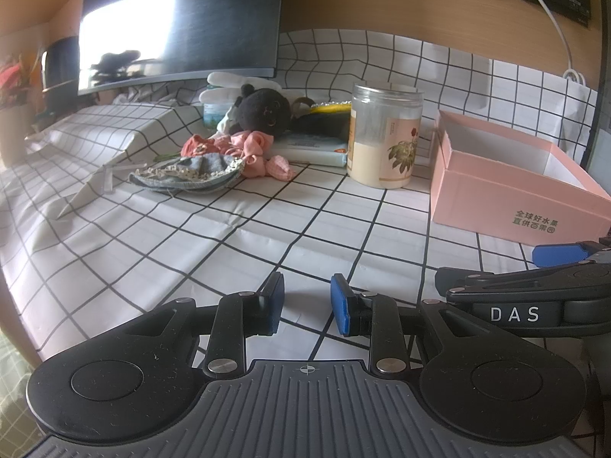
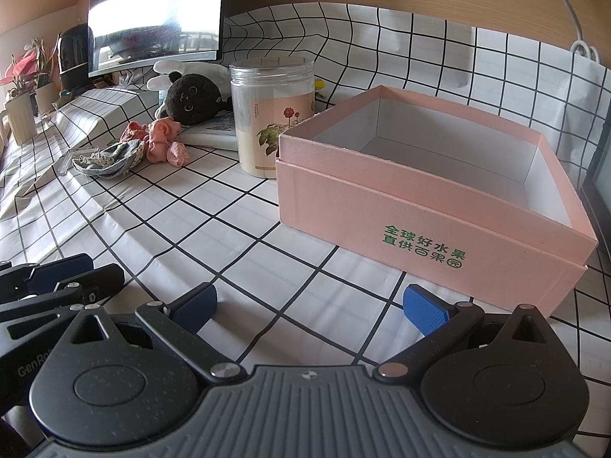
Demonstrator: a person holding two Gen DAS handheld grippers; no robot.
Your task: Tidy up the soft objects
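A black plush toy (image 1: 261, 108) (image 2: 194, 100) lies at the back of the checked table beside white plush ears (image 1: 225, 87). Pink doll clothes (image 1: 252, 149) (image 2: 162, 141) and a small denim hat (image 1: 191, 173) (image 2: 112, 160) lie in front of it. An open pink box (image 1: 508, 187) (image 2: 431, 206) stands at the right; its inside shows nothing. My left gripper (image 1: 307, 303) is open and empty, low over the near table. My right gripper (image 2: 309, 311) is open wide and empty, just before the box's front wall; it also shows in the left wrist view (image 1: 557, 267).
A clear jar of pale powder (image 1: 385, 135) (image 2: 273, 114) stands between the soft things and the box. A flat white packet (image 1: 313, 149) lies under the plush. A dark monitor (image 1: 179, 23) and a potted plant (image 2: 23, 76) stand at the back left.
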